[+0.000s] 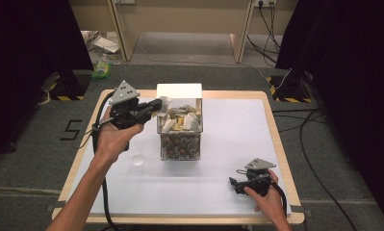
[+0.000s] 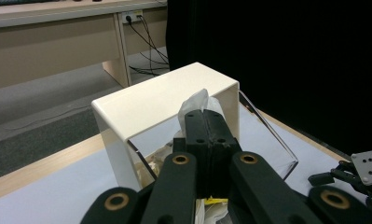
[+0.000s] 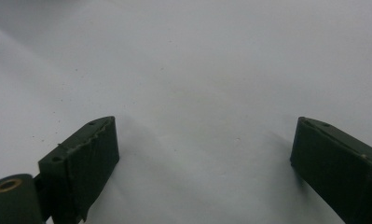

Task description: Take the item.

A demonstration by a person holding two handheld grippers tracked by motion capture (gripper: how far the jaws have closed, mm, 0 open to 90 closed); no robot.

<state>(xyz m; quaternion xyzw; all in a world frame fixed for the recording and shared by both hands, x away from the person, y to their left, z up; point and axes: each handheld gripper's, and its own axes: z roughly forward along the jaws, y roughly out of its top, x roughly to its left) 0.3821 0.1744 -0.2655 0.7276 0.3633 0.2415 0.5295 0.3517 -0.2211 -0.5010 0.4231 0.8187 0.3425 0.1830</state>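
A clear box (image 1: 180, 144) stands mid-table, heaped with several small wrapped pieces (image 1: 181, 120). A white bent cover (image 1: 179, 90) stands over its far end; in the left gripper view the cover (image 2: 160, 98) rises just beyond the jaws. My left gripper (image 1: 156, 105) hangs at the box's left rim, shut on a small white crinkled piece (image 2: 195, 100) that sticks out past its tips (image 2: 206, 116). My right gripper (image 1: 234, 184) rests low on the white mat at the front right. Its jaws (image 3: 202, 144) stand wide open with nothing between them.
A white mat (image 1: 228, 125) covers the wooden table (image 1: 276, 139). A small clear round object (image 1: 137, 159) lies on the mat left of the box. The right gripper (image 2: 356, 172) shows at the edge of the left gripper view. Black curtains and cables surround the table.
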